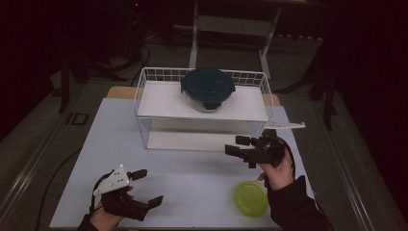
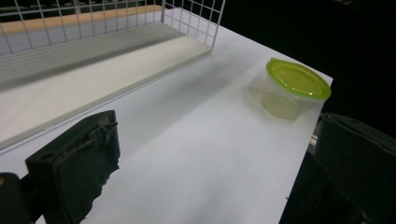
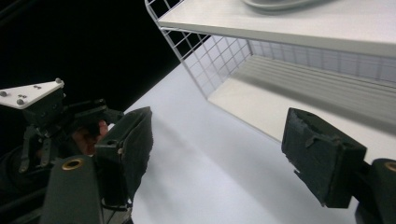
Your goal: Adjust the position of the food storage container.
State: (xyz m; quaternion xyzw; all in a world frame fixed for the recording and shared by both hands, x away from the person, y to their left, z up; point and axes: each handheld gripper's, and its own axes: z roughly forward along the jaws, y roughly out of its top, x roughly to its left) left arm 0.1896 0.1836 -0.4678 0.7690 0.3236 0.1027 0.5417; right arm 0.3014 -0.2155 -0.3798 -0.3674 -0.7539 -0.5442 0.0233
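A round glass container with a dark blue lid point(image 1: 208, 89) stands on the top shelf of a white wire rack point(image 1: 144, 103). A small clear tub with a lime-green lid point(image 1: 250, 198) point(image 2: 296, 79) sits on the white table near its front right corner. My left gripper point(image 1: 148, 187) point(image 2: 217, 130) hovers open at the front left, jaws wide apart with nothing between them. My right gripper point(image 1: 238, 145) point(image 3: 219, 135) is open too. It is held in front of the rack's lower shelf point(image 3: 261, 102), just behind the green-lidded tub.
The white table top point(image 1: 192, 178) lies between the two hands. The rack point(image 2: 191, 18) spans the back of the table. A white flat piece point(image 1: 288, 126) sticks out at the rack's right end. The left gripper's grey plate point(image 3: 28, 93) appears in the right gripper view.
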